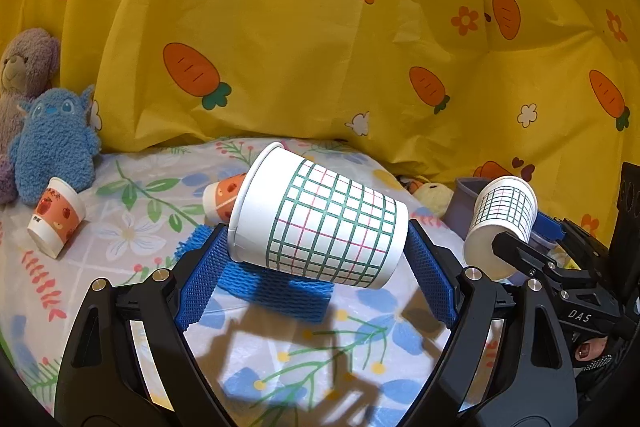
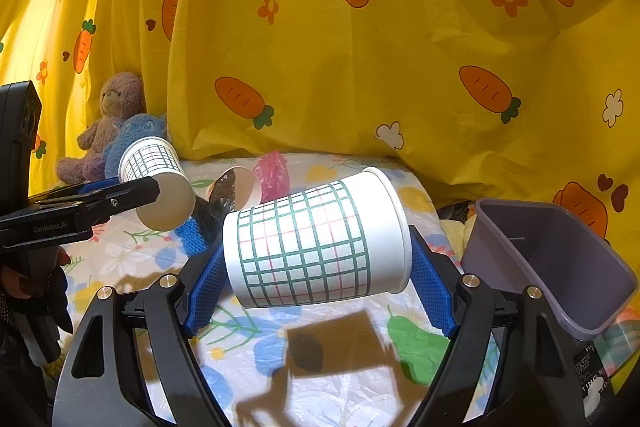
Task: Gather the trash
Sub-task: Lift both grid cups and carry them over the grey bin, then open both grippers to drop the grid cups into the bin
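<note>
The left gripper (image 1: 318, 255) holds a grid-pattern paper cup (image 1: 320, 223) sideways between its blue pads, above the flowered sheet (image 1: 120, 227). The right gripper (image 2: 316, 259) clamps a second grid cup (image 2: 316, 243) the same way, near the gray bin (image 2: 560, 259). Farther back lie an apple-print cup (image 1: 56, 215), a blue foam net (image 1: 276, 287) and two plush toys (image 1: 40, 131) against the carrot curtain (image 1: 320, 27).

I see a yellow carrot-print curtain (image 1: 320, 47) hanging behind the floral bedspread (image 1: 132, 223). Below the curtain at its left edge, a purple teddy bear (image 1: 24, 67) sits touching a blue plush toy (image 1: 56, 143).
</note>
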